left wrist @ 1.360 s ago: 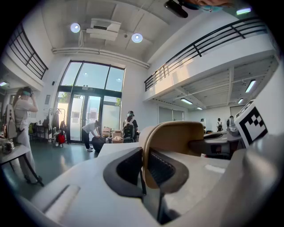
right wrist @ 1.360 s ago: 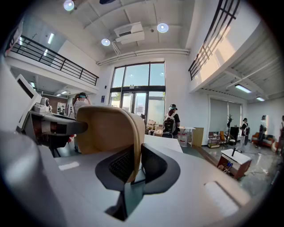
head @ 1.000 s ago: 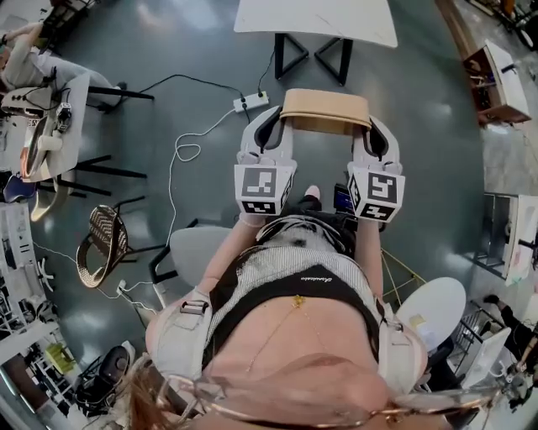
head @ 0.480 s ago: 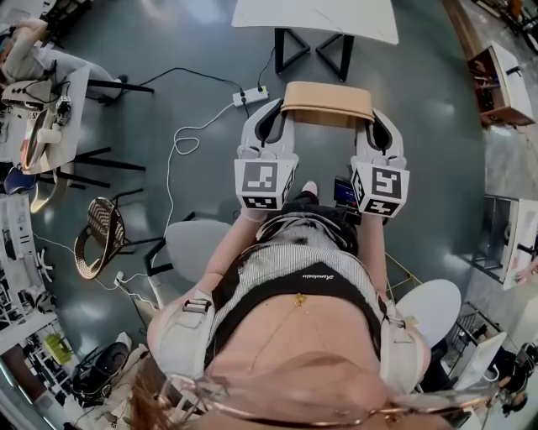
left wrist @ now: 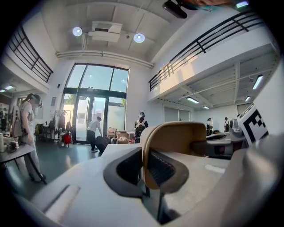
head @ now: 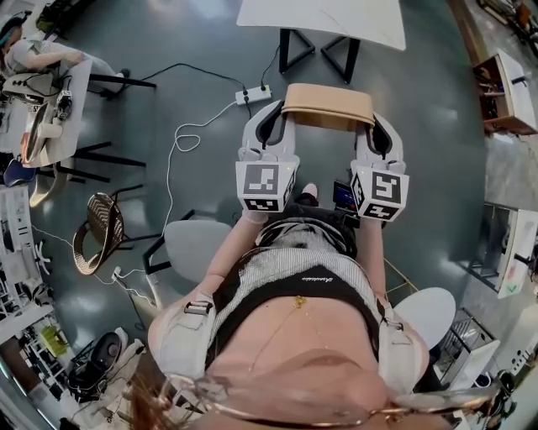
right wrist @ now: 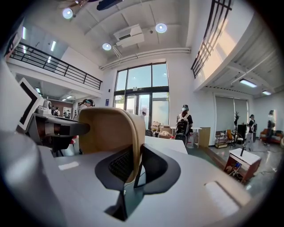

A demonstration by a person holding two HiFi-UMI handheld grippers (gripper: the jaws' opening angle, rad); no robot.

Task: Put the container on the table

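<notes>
Dark polished floor fills the head view under a person seated with both arms out ahead. Left gripper point(head: 271, 128) pinches one end wall of the tan container point(head: 328, 105), its ribbed pads point(left wrist: 162, 166) pressed against both faces of that wall. Right gripper point(head: 377, 134) clamps the opposite end wall the same way, jaws narrowed onto the thin rim. Between them the container hangs level in the air, open side up, not on any surface. Beyond it stands the white table point(head: 319, 18), its near edge just past the container. A power strip point(head: 252, 95) lies on the floor beside the left gripper.
</notes>
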